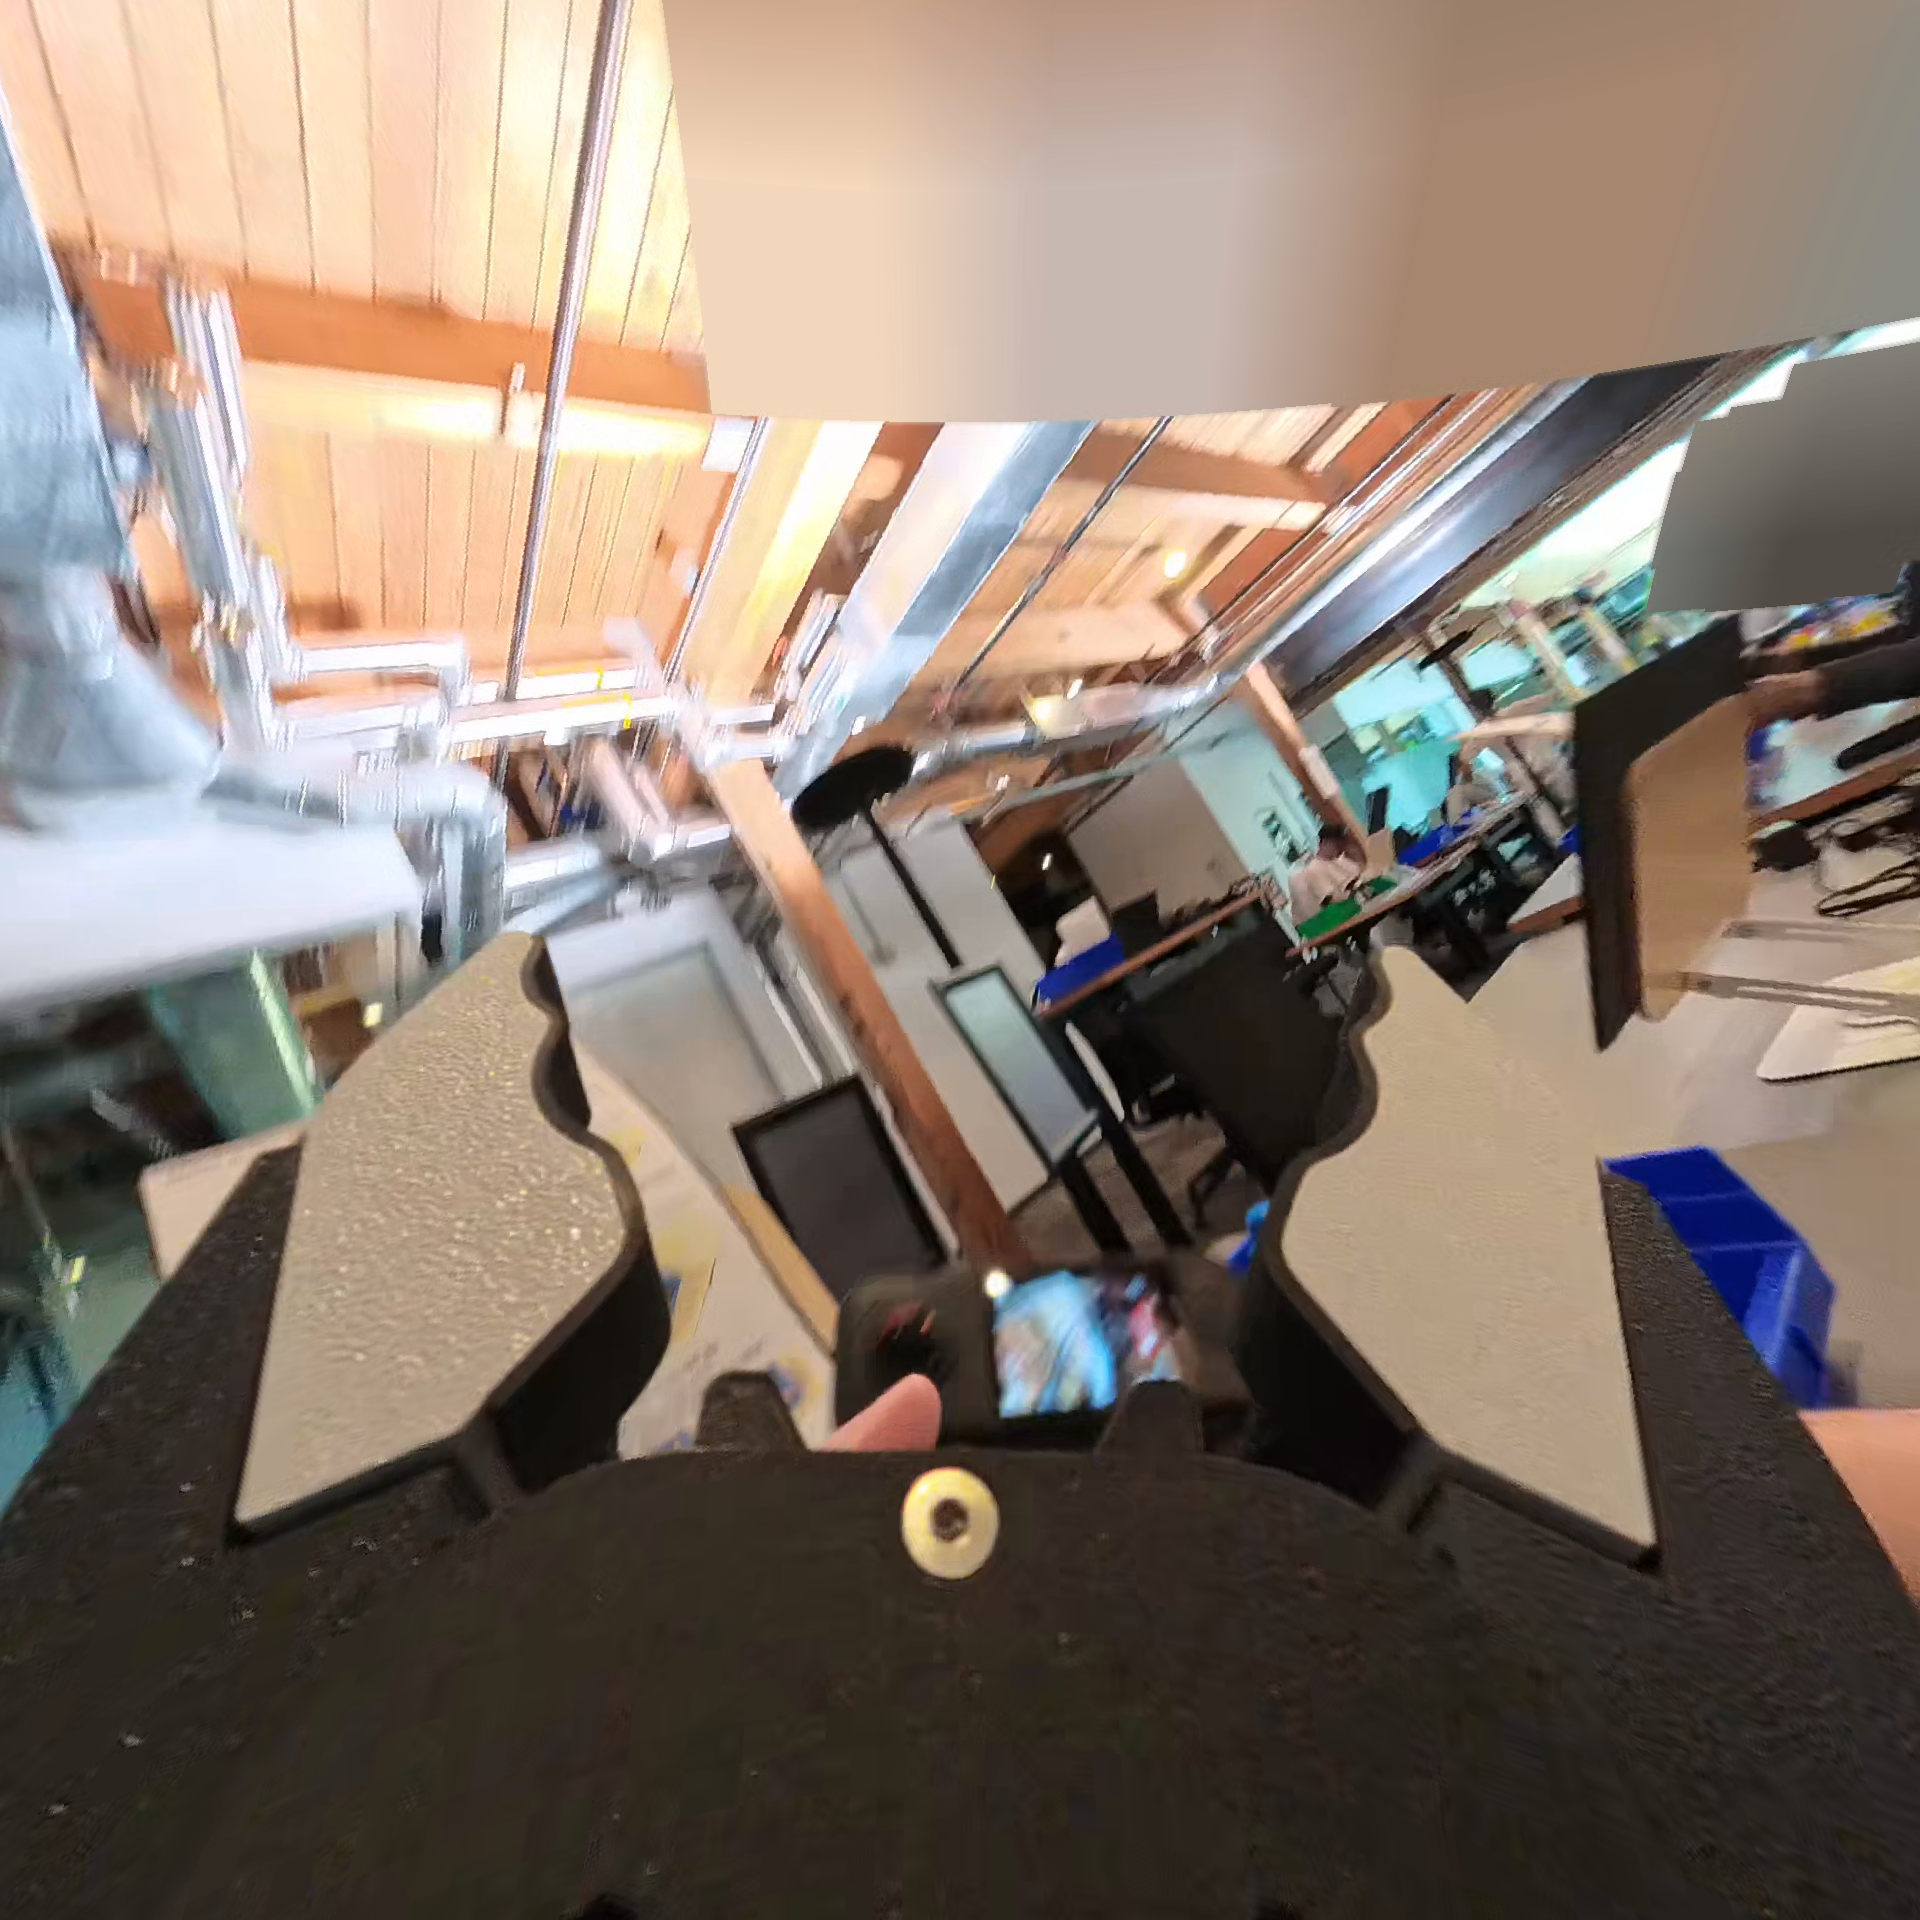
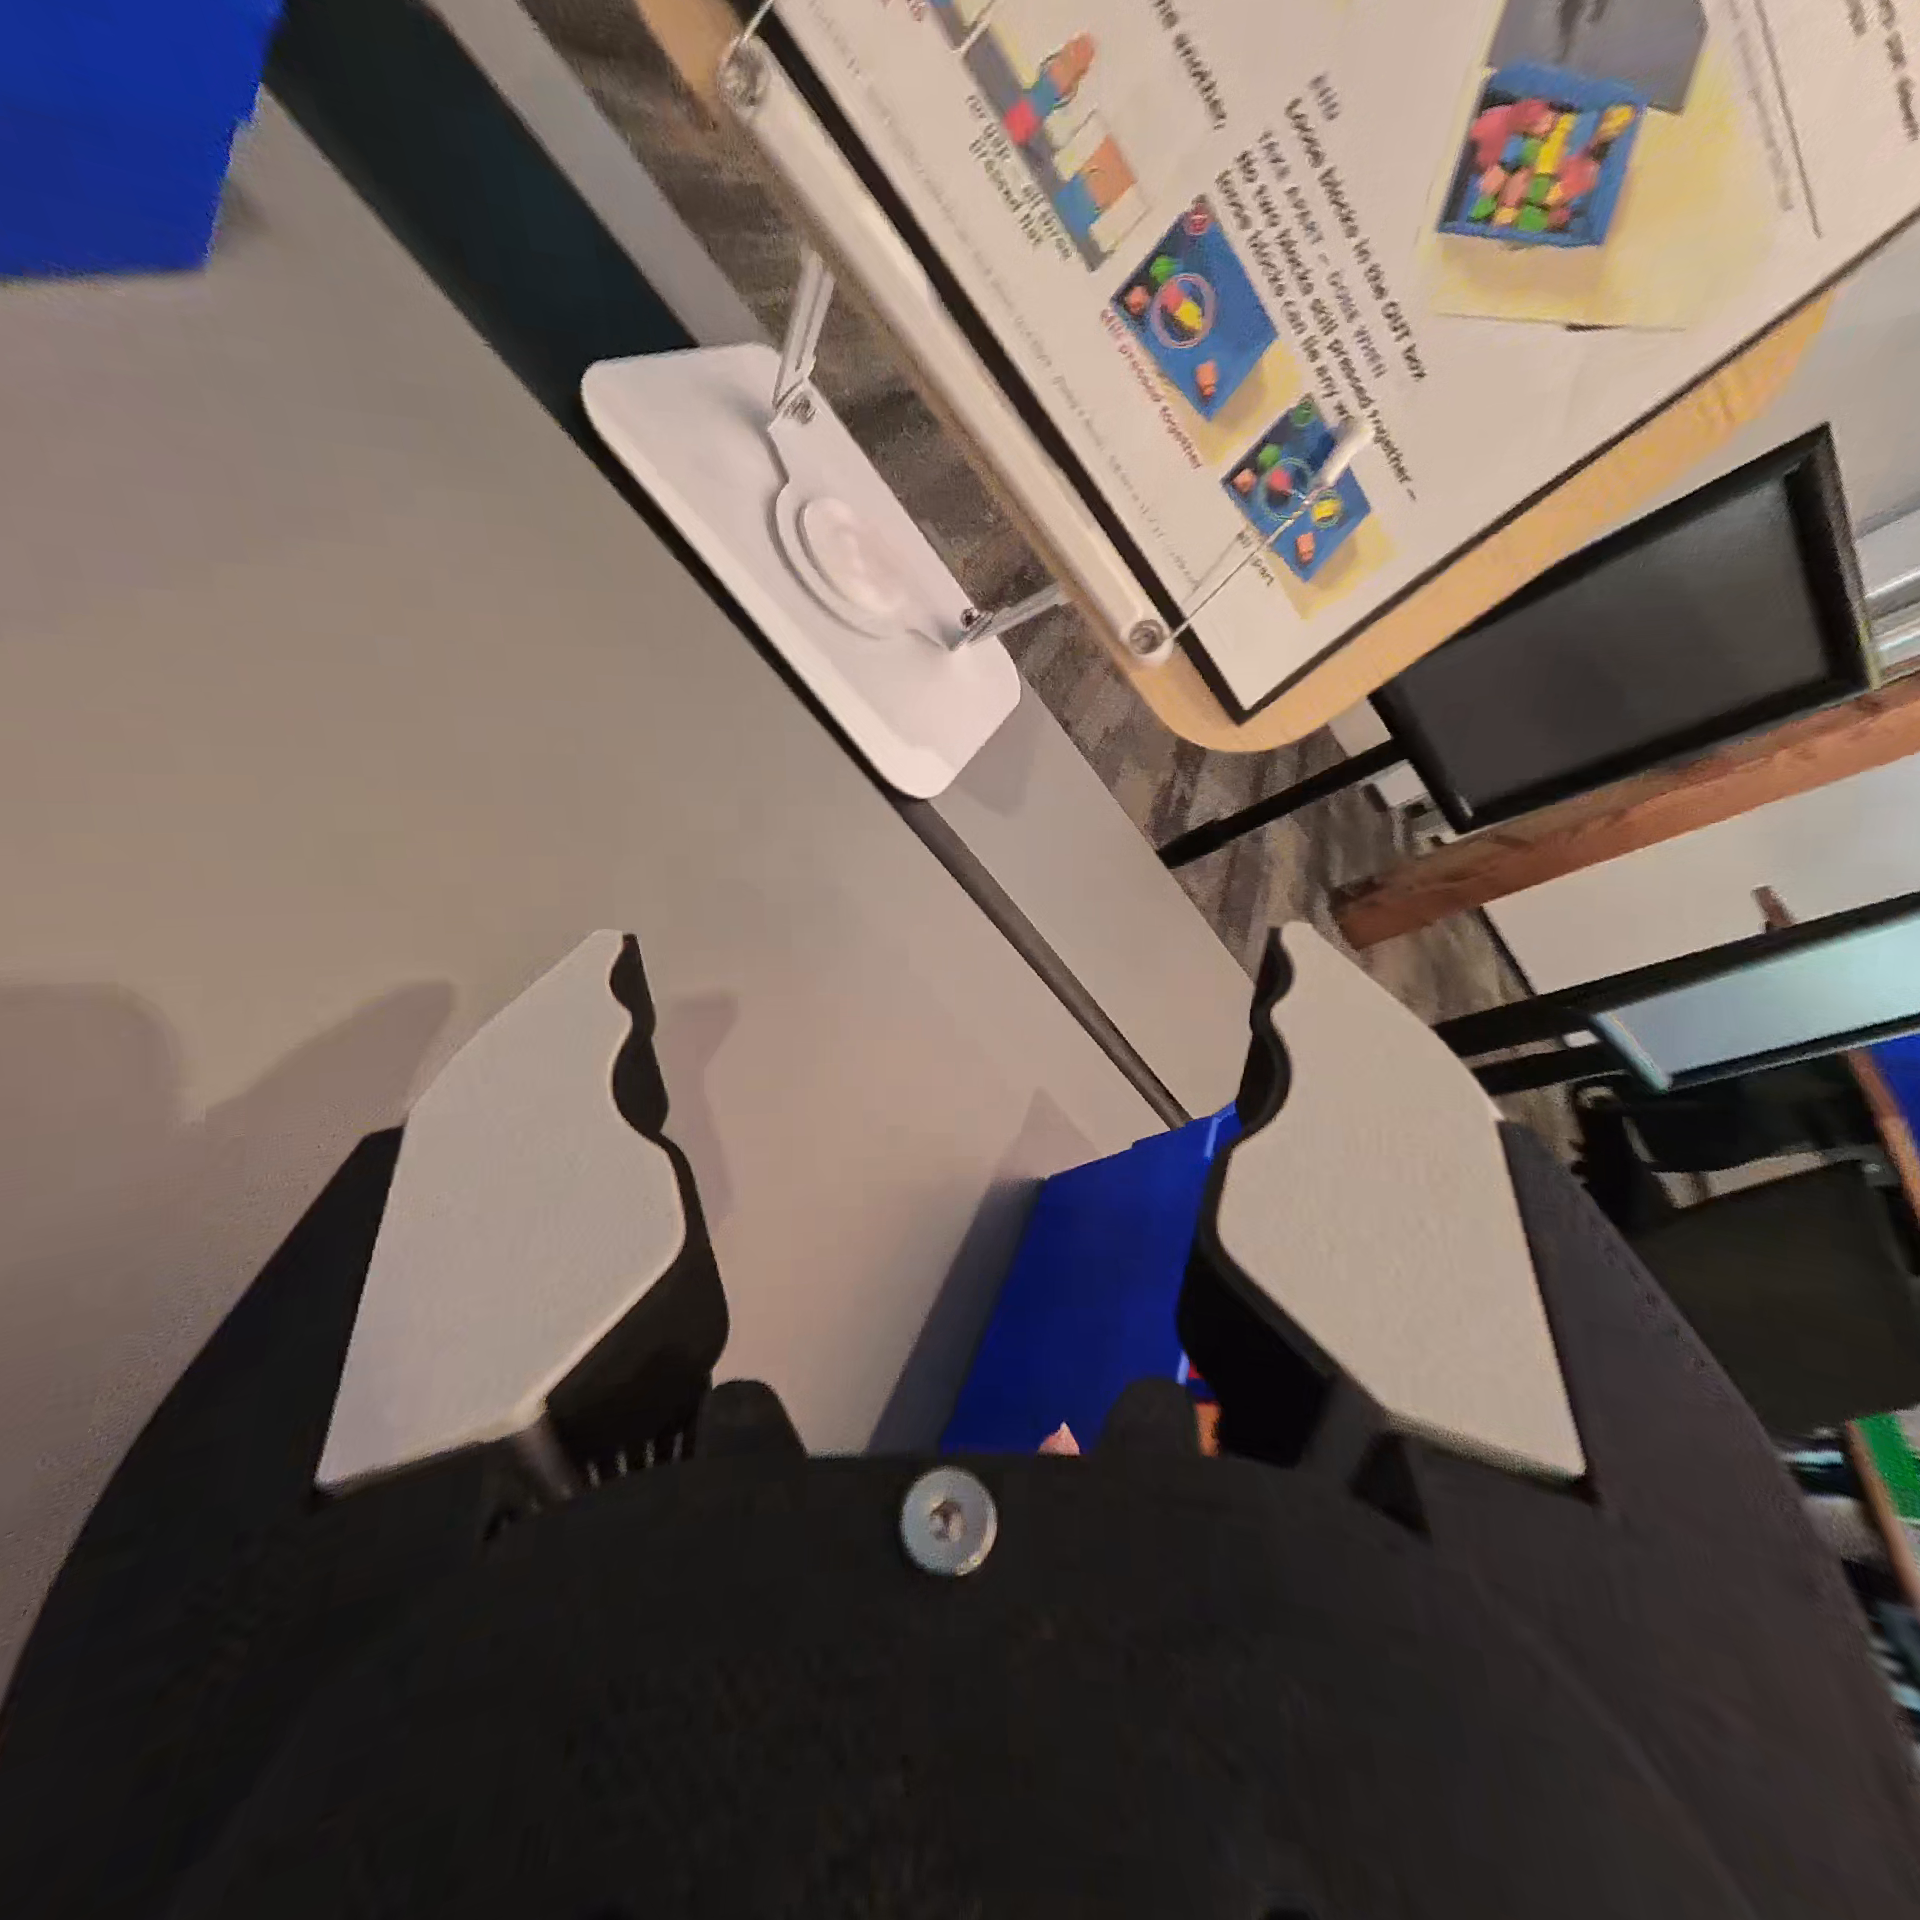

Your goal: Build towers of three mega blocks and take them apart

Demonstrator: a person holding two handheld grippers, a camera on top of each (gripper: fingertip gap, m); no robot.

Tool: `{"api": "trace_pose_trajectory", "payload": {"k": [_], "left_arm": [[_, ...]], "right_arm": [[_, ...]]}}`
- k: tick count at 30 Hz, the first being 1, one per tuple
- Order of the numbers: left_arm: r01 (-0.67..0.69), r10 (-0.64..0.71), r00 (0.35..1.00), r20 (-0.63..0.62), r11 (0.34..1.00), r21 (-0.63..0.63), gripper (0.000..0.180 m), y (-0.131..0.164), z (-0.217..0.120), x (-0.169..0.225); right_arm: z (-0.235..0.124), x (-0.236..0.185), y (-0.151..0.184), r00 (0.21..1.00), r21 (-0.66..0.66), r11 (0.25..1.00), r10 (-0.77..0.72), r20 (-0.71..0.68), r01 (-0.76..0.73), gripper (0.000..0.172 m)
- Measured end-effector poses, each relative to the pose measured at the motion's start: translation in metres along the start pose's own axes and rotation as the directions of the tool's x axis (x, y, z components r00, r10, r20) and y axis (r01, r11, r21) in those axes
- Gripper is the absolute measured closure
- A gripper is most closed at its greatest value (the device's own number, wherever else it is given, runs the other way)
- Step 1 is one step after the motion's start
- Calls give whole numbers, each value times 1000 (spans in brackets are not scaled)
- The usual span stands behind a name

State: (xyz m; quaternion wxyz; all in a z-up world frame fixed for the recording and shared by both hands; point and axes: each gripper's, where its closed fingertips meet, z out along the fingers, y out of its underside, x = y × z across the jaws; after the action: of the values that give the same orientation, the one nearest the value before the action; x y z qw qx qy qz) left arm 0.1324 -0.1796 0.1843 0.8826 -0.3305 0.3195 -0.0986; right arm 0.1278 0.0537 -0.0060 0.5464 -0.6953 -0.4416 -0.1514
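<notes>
Left gripper (image 1: 956, 961): jaws spread wide, nothing between the pads; it is tilted upward at ceiling beams and pipes, with a wooden post (image 1: 831, 935) beyond the gap. Below the gap, close to its body, sit a fingertip (image 1: 894, 1408) and a small lit screen (image 1: 1081, 1351).

Right gripper (image 2: 951, 966): jaws also wide and empty, over a bare grey table (image 2: 312, 727). A blue bin (image 2: 1091, 1299) lies low in the gap beside the right-hand pad; scraps of red and orange inside it look like the blocks, too hidden to confirm. A white stand (image 2: 810, 561) and an instruction sheet (image 2: 1351, 312) lie ahead of the tips.

Assessment: no tower is visible. Neither gripper faces the work. Both should be levelled toward the bin, steadied to clear the blur, and one block centred squarely between the pads before closing.
</notes>
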Motion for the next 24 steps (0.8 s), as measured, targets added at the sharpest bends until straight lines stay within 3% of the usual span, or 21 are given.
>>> {"api": "trace_pose_trajectory", "payload": {"k": [3, 8, 24], "left_arm": [[-37, 46, 997, -55, 988, 152, 46, -28, -10, 30], [-88, 110, 988, -109, 978, 189, 49, -26, -14, 56], [-86, 96, 984, -152, 994, 71, 52, 7, -4, 60]], "right_arm": [[1, -17, -3, 995, -30, 995, -98, -24, 97, 62], [-4, -43, -10, 980, -62, 979, -197, -3, 196, 62], [-16, -63, -20, 973, -55, 972, -228, 47, 230, 62]]}}
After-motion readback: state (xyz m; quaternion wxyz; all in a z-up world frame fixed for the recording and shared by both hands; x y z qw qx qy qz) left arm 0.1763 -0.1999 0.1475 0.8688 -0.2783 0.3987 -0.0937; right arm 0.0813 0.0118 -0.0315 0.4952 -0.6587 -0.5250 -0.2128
